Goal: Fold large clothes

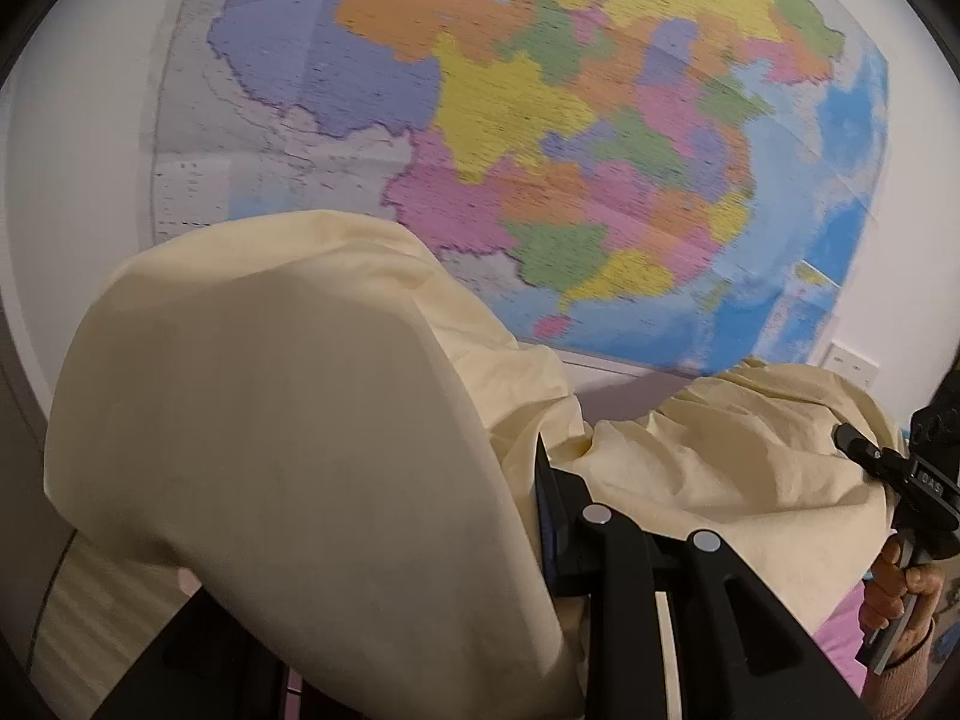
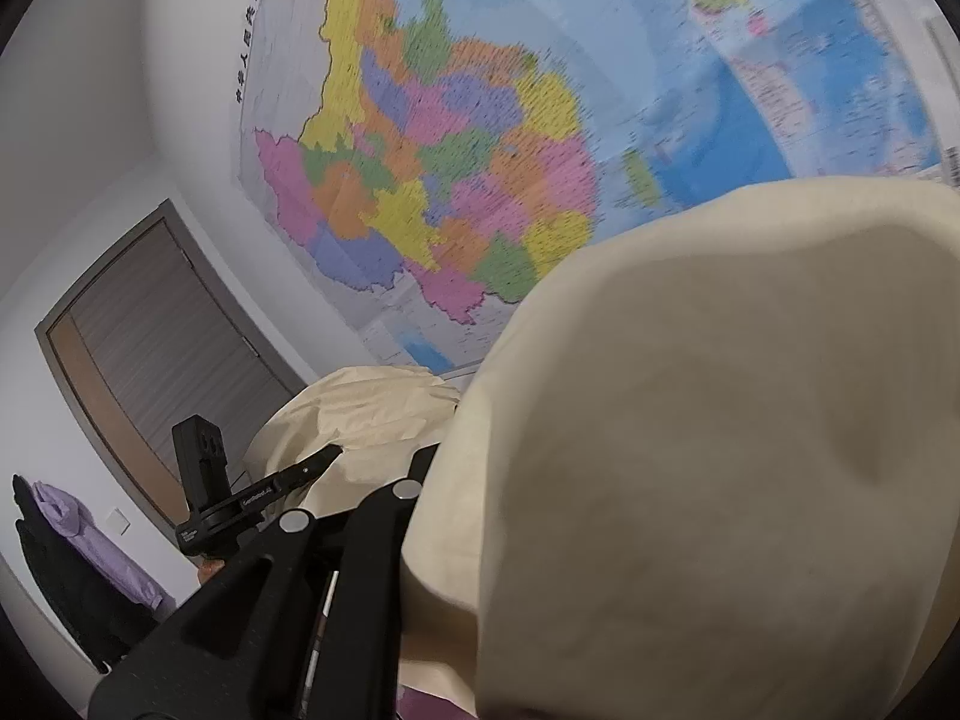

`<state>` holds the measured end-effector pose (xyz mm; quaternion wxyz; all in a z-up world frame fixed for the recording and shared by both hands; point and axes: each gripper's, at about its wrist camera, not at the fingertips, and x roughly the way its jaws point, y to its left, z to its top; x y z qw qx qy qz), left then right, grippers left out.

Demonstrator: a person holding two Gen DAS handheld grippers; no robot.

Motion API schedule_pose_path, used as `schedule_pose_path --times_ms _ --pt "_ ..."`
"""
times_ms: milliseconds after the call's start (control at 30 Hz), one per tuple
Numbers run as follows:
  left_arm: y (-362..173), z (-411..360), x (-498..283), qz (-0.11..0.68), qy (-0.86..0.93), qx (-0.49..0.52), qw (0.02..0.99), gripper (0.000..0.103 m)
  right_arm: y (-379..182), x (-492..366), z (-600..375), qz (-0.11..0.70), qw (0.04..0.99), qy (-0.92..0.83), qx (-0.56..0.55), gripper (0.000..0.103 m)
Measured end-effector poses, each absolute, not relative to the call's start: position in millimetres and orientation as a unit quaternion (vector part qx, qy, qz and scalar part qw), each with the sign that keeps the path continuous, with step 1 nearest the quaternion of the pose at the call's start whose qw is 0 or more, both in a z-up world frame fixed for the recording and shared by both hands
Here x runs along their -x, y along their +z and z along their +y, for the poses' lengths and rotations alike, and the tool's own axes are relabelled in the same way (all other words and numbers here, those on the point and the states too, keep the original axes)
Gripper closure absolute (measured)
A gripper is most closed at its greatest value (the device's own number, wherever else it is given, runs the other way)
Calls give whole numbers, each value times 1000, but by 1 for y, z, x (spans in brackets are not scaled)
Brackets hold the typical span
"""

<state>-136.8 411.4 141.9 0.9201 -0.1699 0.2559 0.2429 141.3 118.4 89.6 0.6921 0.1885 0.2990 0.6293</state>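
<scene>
A large cream cloth [image 1: 270, 420] is held up in the air in front of a wall map. In the left wrist view it drapes over my left gripper [image 1: 528, 462], whose one visible finger [image 1: 549, 498] pokes out beside the fabric; the jaws are shut on the cloth. My right gripper [image 1: 843, 435] grips the same cloth at the far right, with a hand [image 1: 900, 588] on its handle. In the right wrist view the cloth [image 2: 720, 450] covers one side of my right gripper [image 2: 456, 462], shut on the fabric. The left gripper [image 2: 330, 455] bites the cloth further left.
A big coloured map [image 1: 540, 120] [image 2: 480, 150] fills the white wall behind. A grey-framed door [image 2: 150, 348] stands at the left, with purple and dark clothes [image 2: 90, 540] hanging near a switch [image 2: 117, 519]. A wall socket [image 1: 852, 360] sits below the map. A pink surface [image 1: 840, 618] lies underneath.
</scene>
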Motion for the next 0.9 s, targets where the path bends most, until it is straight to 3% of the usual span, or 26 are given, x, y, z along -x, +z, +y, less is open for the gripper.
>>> schedule_pose_path --times_ms 900 --pt "133 509 137 267 328 169 891 78 87 -144 229 317 672 650 -158 91"
